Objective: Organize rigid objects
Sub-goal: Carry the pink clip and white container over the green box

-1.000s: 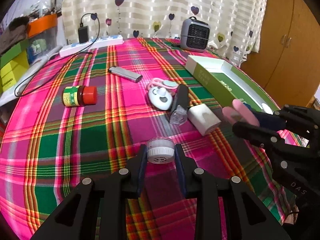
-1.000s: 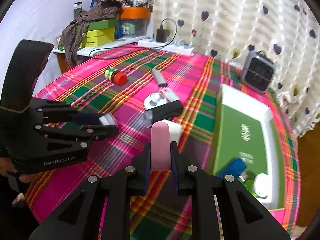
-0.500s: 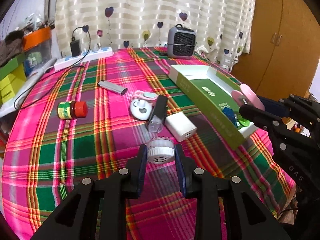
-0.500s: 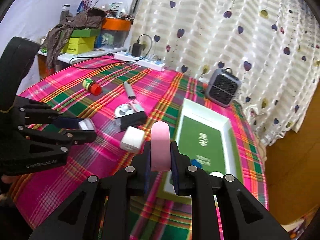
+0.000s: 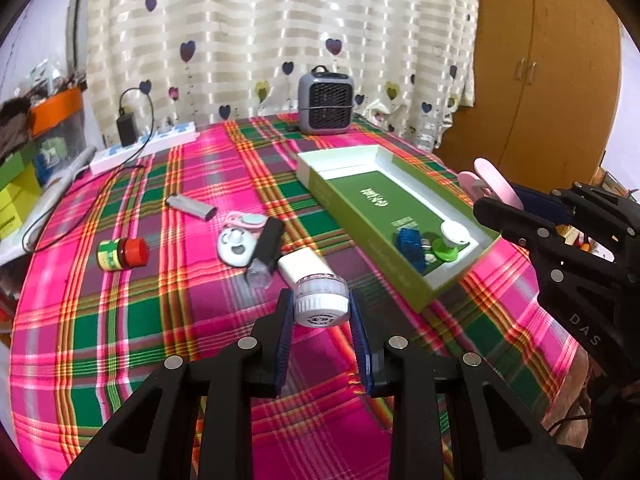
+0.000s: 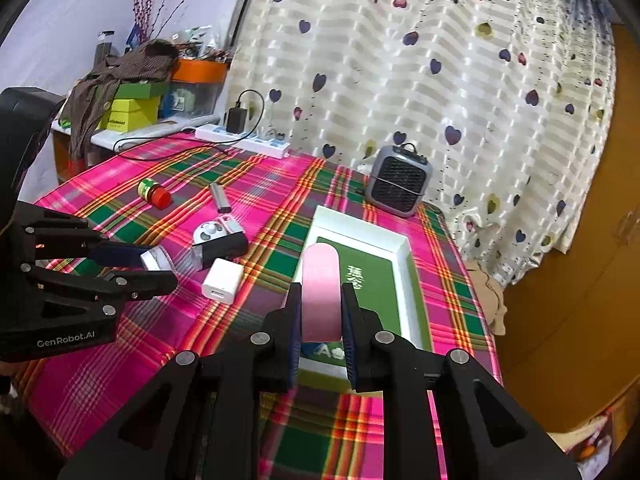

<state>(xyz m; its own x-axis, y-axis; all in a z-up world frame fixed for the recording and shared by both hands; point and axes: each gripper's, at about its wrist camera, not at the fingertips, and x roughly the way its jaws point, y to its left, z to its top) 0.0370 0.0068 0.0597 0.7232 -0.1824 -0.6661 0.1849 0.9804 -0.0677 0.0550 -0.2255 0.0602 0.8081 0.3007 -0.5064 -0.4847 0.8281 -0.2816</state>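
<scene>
Both tools are loaded: the left tool (image 5: 322, 338) is clamped on a small white jar (image 5: 321, 300), the right tool (image 6: 320, 320) is gripping a pink oblong piece (image 6: 320, 292). Compared with a second ago, both have swung off the clutter and now sit by the green tray (image 5: 404, 276), which is at about 2 o'clock from the jar. Looks like drop-off is next, while the red-capped bottle (image 5: 123, 254) and white charger (image 6: 222, 280) wait on the worktop (image 5: 120, 340).

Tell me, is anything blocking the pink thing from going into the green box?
Nothing visible does. The right gripper holds the pink thing up over the near end of the green box. The box's middle looks bare; small items sit only at its near end.
</scene>
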